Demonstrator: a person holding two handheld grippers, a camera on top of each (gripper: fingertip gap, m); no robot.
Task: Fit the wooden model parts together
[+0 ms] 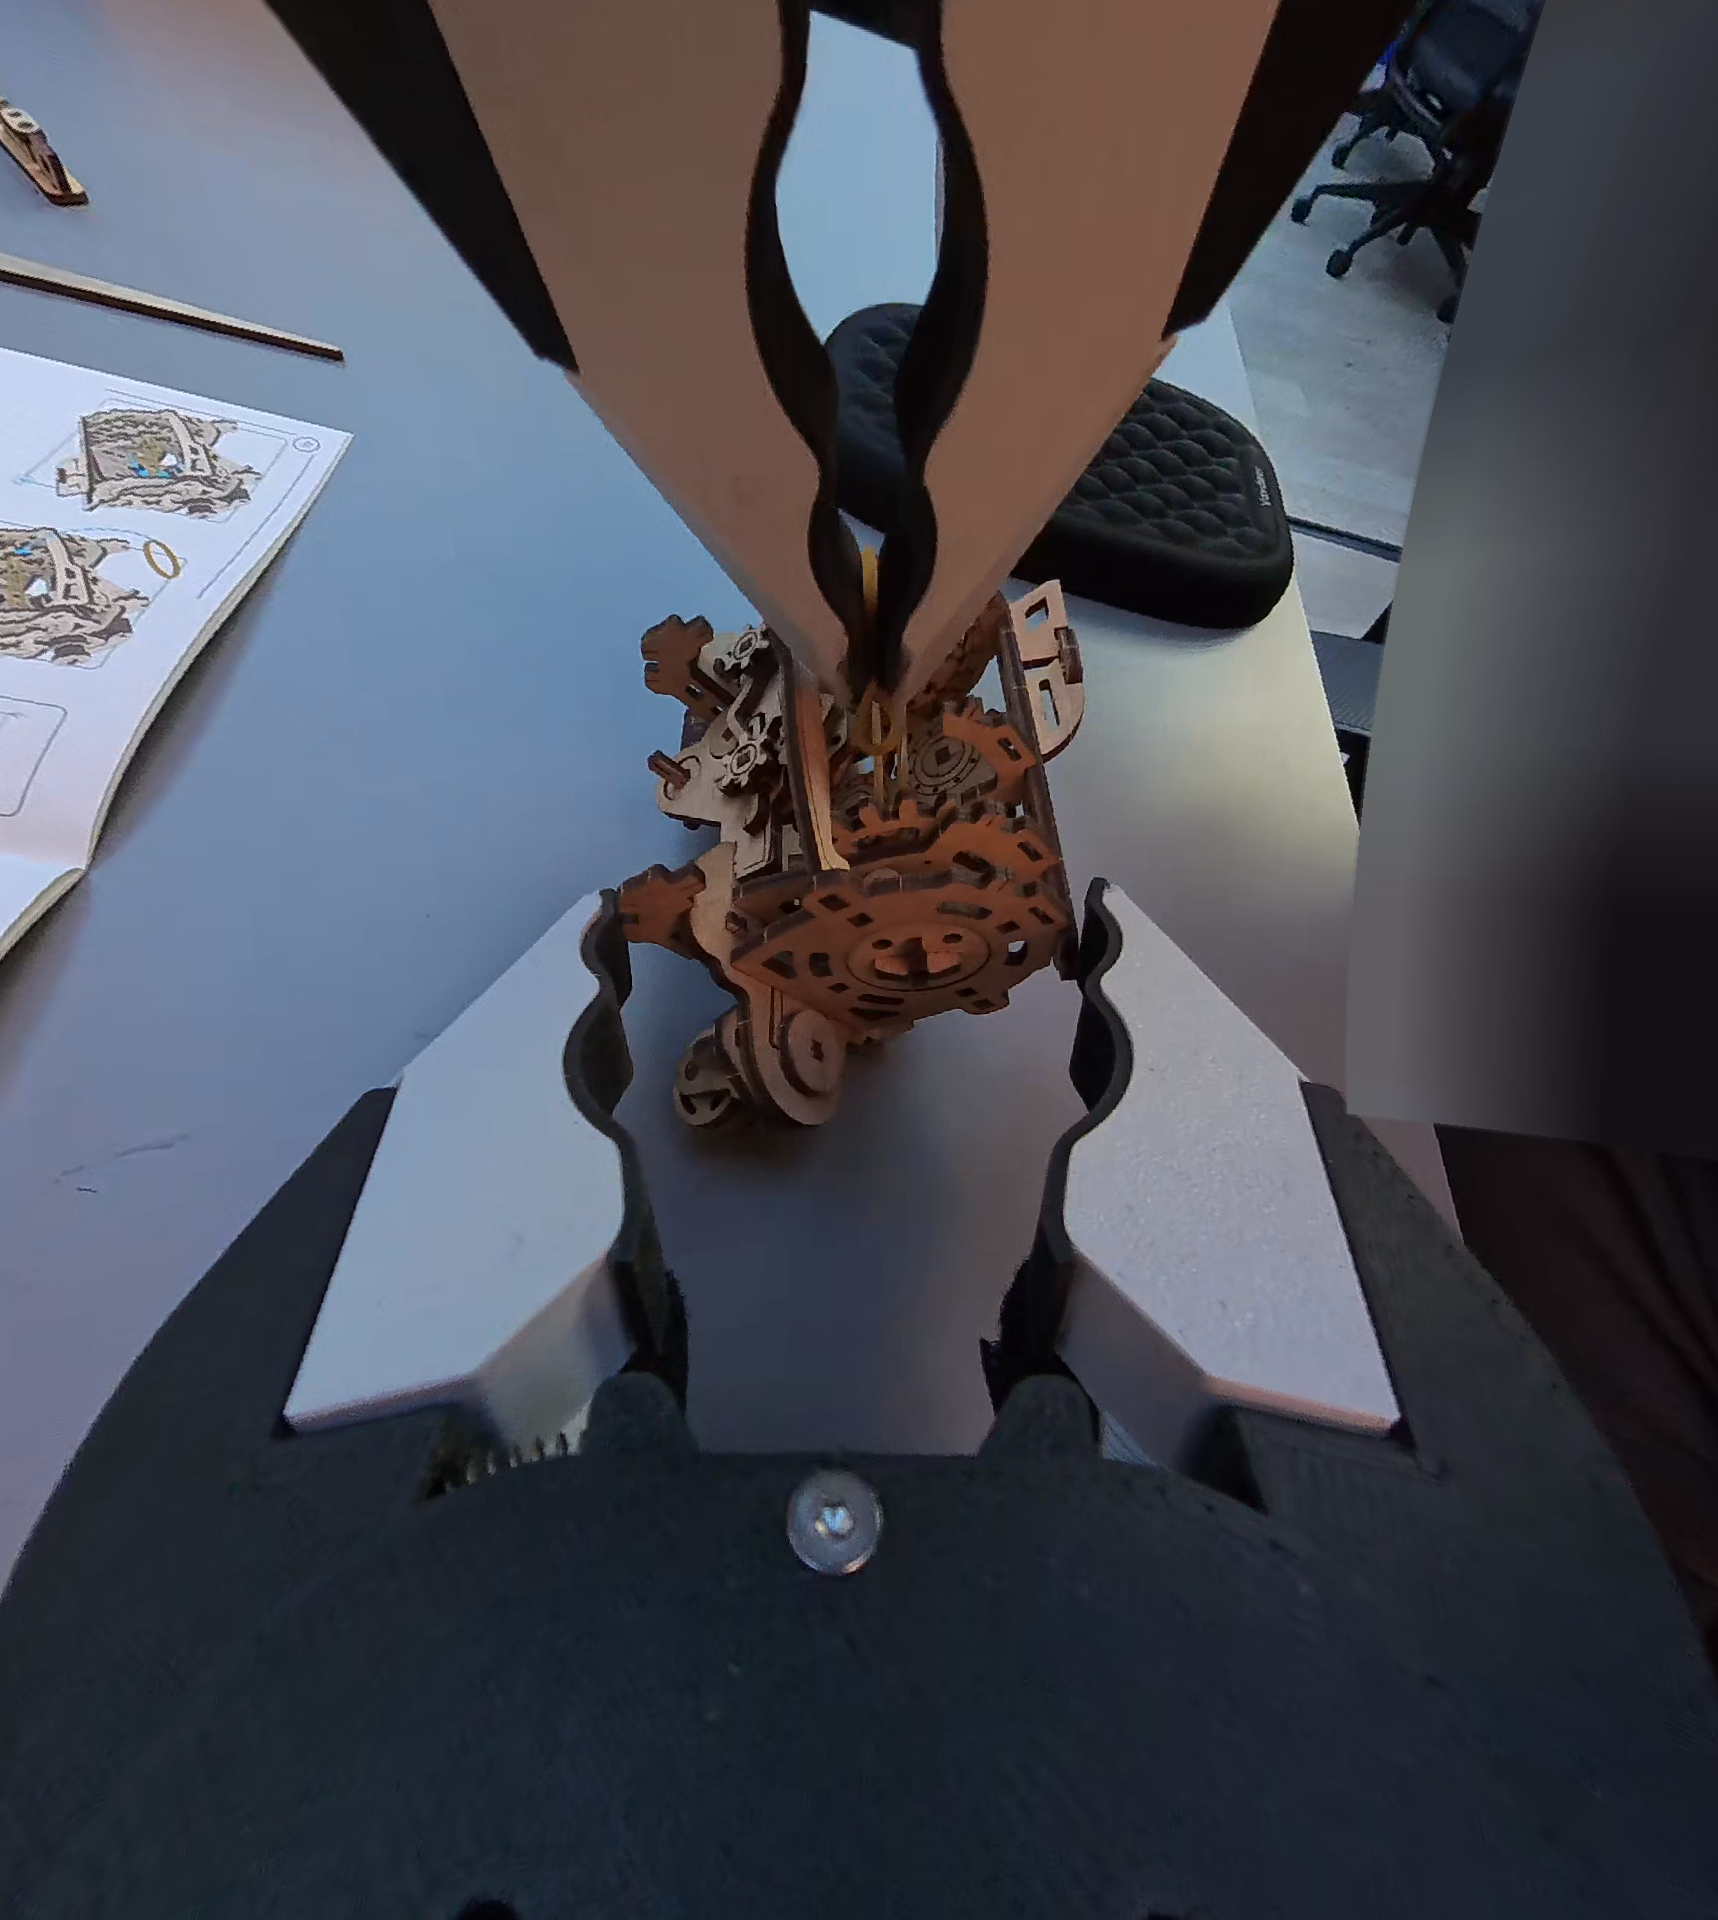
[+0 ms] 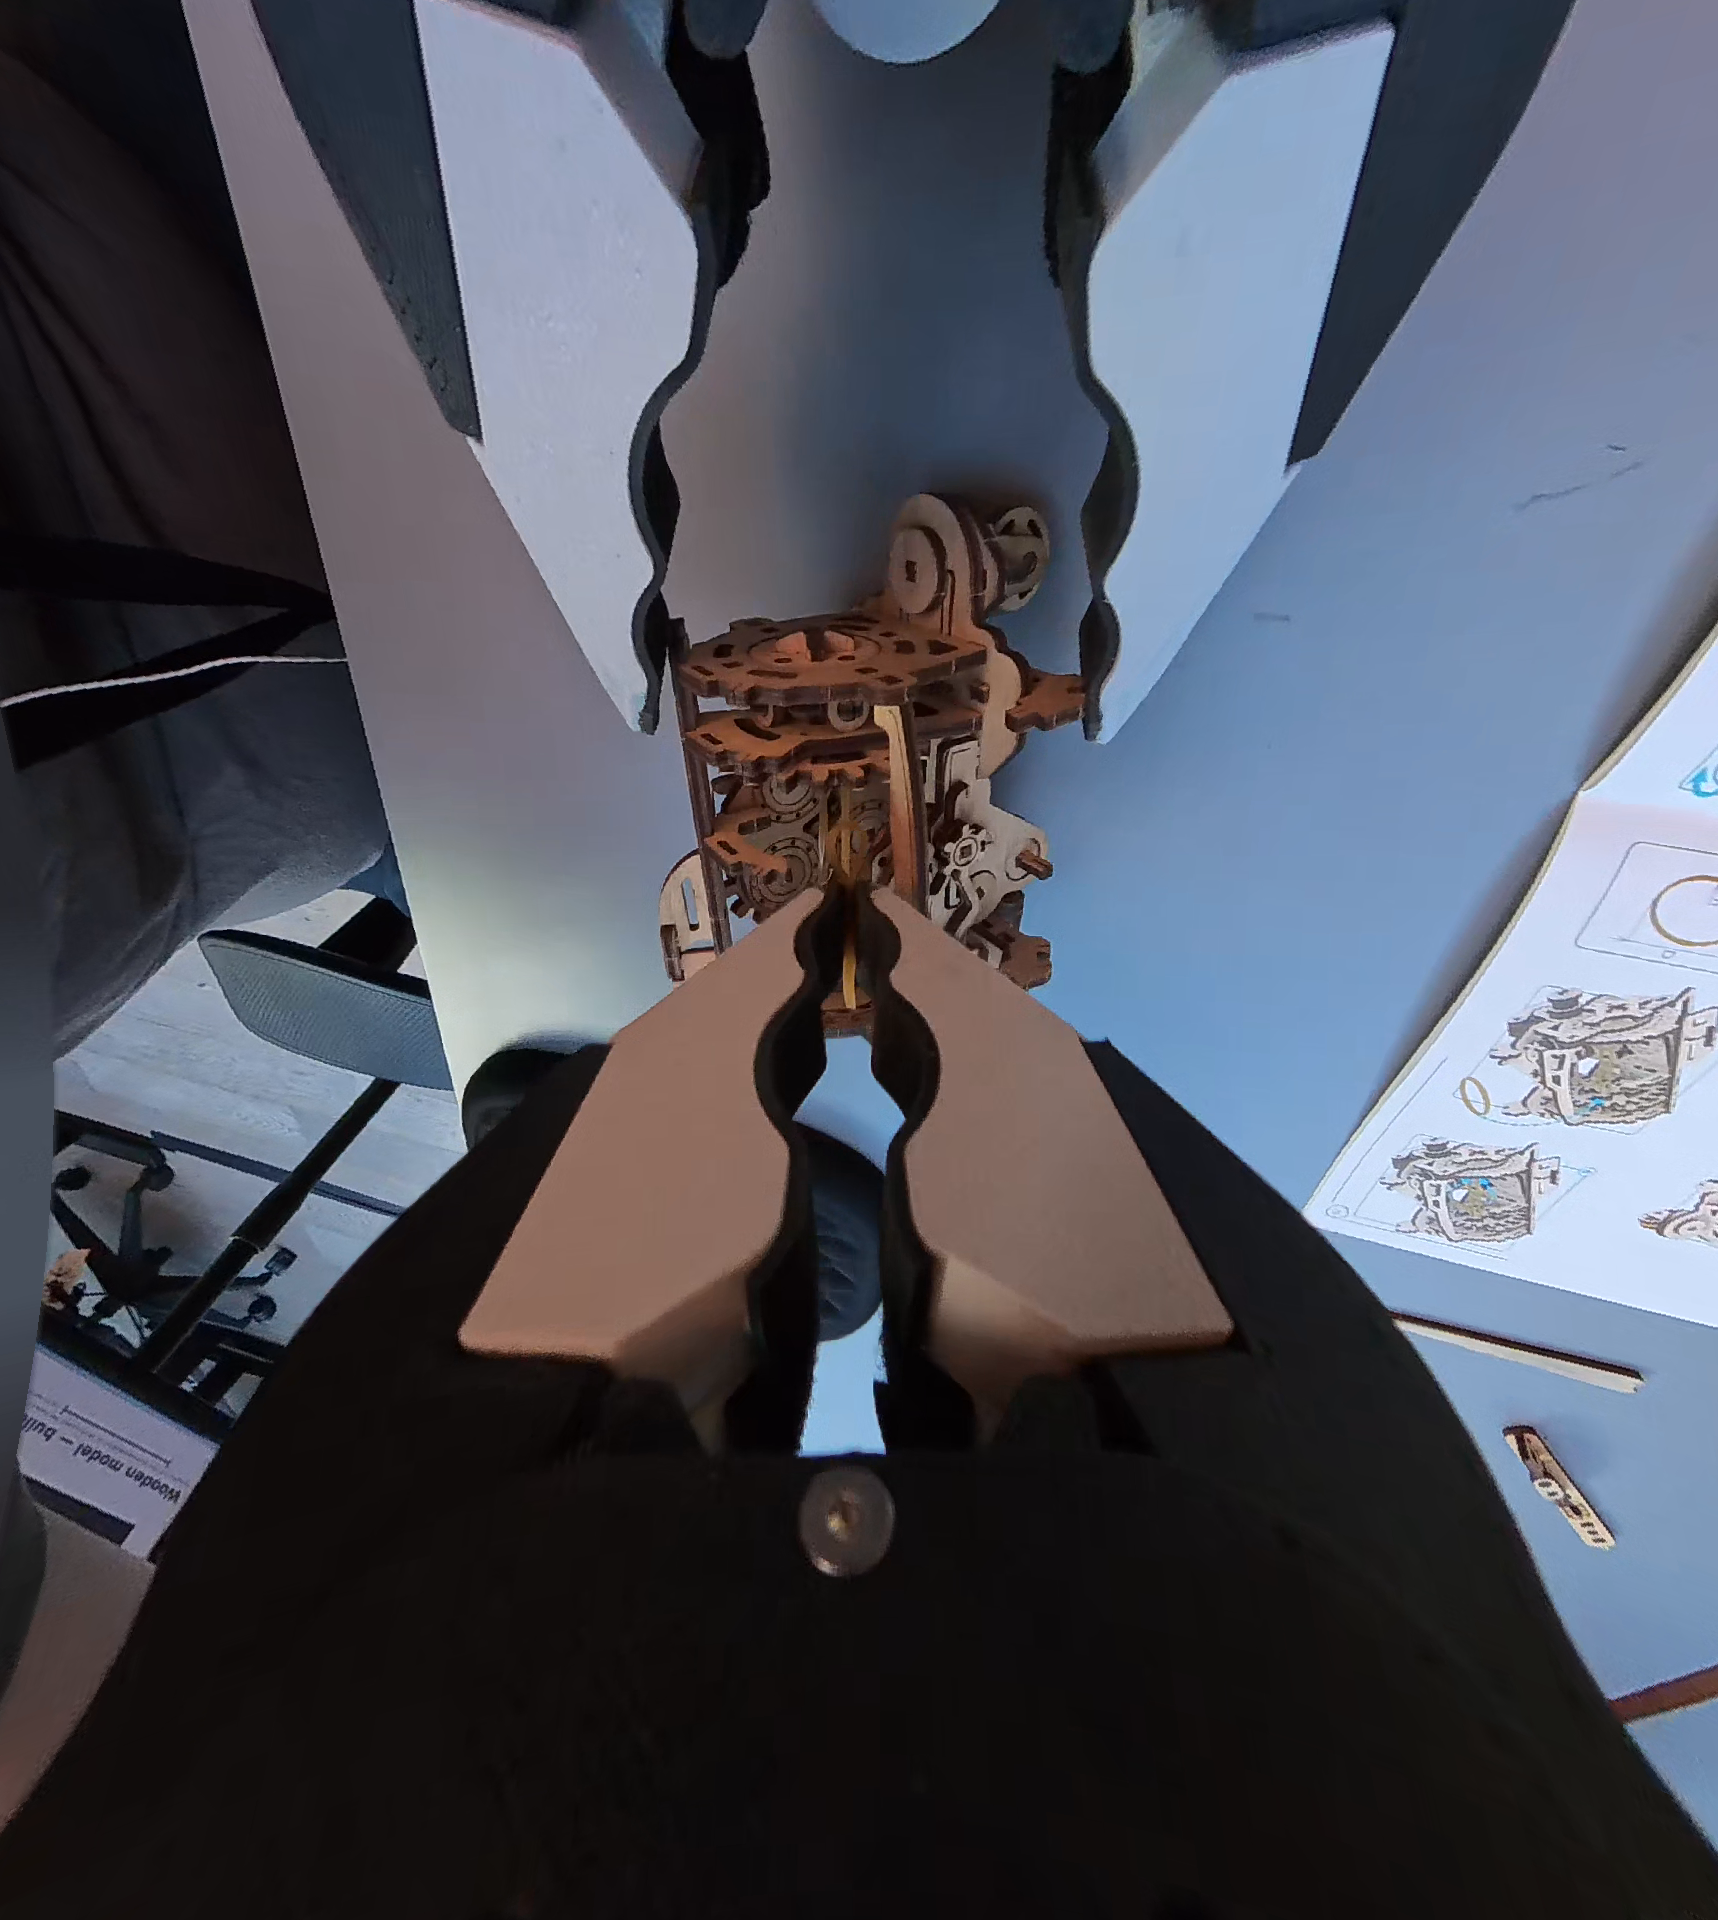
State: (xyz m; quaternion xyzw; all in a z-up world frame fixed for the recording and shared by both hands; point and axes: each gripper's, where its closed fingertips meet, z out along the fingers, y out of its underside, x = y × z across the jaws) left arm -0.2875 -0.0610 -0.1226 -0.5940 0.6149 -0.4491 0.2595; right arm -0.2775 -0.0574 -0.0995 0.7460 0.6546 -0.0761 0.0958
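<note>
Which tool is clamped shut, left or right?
The right tool, pinching the yellow rubber band at the wooden model. The left tool is open, straddling the model.

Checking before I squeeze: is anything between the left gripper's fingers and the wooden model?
Nothing visible. The left gripper is open, fingers flanking the wooden model on bare table. The right gripper pinches a yellow rubber band at the far end.

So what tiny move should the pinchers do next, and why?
Probably the right gripper should ease the yellow rubber band a little farther down into the wooden model. It is shut on the band right at the model's gears, and the band looks stretched from something inside. The left gripper is open around the model's near end, ready to steady it.
</note>
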